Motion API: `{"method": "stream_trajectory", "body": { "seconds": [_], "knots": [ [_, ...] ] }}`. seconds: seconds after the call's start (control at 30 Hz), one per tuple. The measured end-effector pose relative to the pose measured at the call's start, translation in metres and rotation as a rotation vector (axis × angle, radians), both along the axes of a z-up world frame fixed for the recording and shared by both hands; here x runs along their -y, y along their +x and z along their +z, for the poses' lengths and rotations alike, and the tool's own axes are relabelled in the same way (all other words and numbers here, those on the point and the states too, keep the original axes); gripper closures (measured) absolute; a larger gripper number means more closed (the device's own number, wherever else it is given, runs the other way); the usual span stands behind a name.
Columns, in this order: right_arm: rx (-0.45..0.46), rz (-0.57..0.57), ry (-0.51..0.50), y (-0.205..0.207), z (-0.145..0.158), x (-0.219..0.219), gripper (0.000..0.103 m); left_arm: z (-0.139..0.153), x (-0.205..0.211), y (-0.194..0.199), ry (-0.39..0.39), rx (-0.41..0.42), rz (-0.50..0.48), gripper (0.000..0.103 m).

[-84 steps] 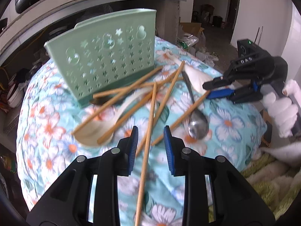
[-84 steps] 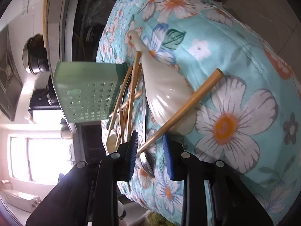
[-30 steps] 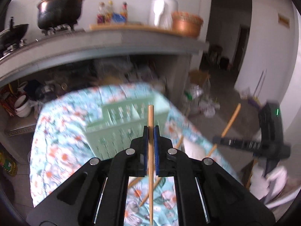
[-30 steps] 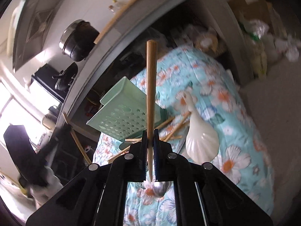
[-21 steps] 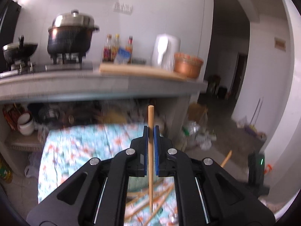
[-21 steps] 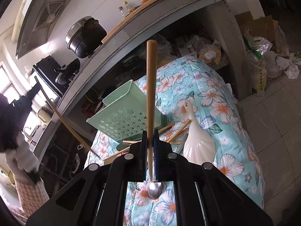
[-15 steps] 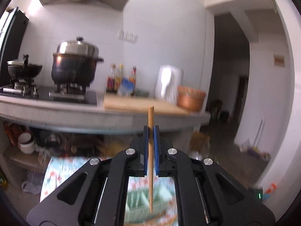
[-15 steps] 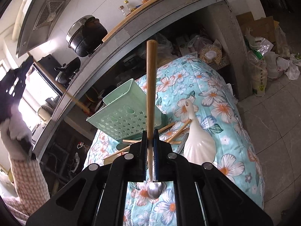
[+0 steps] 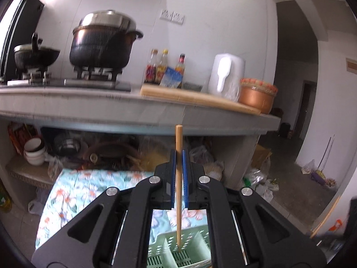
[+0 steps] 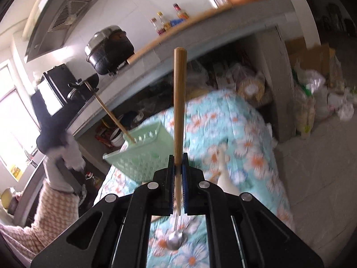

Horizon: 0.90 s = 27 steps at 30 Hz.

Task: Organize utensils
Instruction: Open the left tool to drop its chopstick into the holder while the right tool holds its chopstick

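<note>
My left gripper [image 9: 177, 156] is shut on a wooden chopstick [image 9: 178, 178] held upright; its lower tip reaches into a compartment of the green utensil basket [image 9: 196, 252]. In the right wrist view the left gripper [image 10: 51, 111] shows at the left with its chopstick [image 10: 111, 114] slanting into the basket [image 10: 142, 151]. My right gripper [image 10: 177, 160] is shut on another wooden chopstick [image 10: 178, 102], upright above the floral table. A metal spoon [image 10: 176, 241] and a white ceramic spoon [image 10: 225, 178] lie on the cloth.
The floral tablecloth [image 9: 93, 185] covers a low table [image 10: 245, 147] before a concrete counter [image 9: 133, 116] with pots [image 9: 102, 44], bottles [image 9: 165, 67], a kettle [image 9: 225, 76] and a copper bowl [image 9: 256, 93]. Bags and boxes [image 10: 312, 93] lie on the floor at right.
The left gripper has come down with its chopstick, whose tip now enters the basket. The right gripper has swung closer to the basket with its chopstick still upright.
</note>
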State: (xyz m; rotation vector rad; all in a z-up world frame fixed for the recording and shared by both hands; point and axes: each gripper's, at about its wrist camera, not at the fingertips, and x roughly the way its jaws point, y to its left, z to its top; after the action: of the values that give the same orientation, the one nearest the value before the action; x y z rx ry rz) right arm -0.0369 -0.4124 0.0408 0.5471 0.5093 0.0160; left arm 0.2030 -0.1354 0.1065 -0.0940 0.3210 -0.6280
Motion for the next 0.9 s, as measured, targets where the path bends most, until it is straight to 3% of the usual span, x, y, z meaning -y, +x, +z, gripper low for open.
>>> {"method": "stream_trajectory", "body": {
  "seconds": [0.2,0.47,0.53,0.6,0.9],
  "knots": [
    [0.144,-0.002,-0.085,0.008,0.052,0.014,0.097,-0.033,0.002,0.019,0.050,-0.070,0.000,0.098],
    [0.245,0.120,0.004,0.060,0.086,0.022,0.097,-0.050,-0.004,0.028,0.054,-0.116,0.001,0.097],
    [0.239,0.161,0.038,0.079,0.088,0.021,0.097,-0.050,-0.007,0.029,0.045,-0.123,-0.001,0.090],
    [0.222,0.185,0.057,0.094,0.087,0.018,0.097,-0.049,-0.010,0.027,0.029,-0.125,0.004,0.071],
    [0.103,0.273,0.085,0.159,0.064,-0.007,0.097,-0.034,-0.042,0.006,-0.043,-0.103,0.032,0.058]
  ]
}}
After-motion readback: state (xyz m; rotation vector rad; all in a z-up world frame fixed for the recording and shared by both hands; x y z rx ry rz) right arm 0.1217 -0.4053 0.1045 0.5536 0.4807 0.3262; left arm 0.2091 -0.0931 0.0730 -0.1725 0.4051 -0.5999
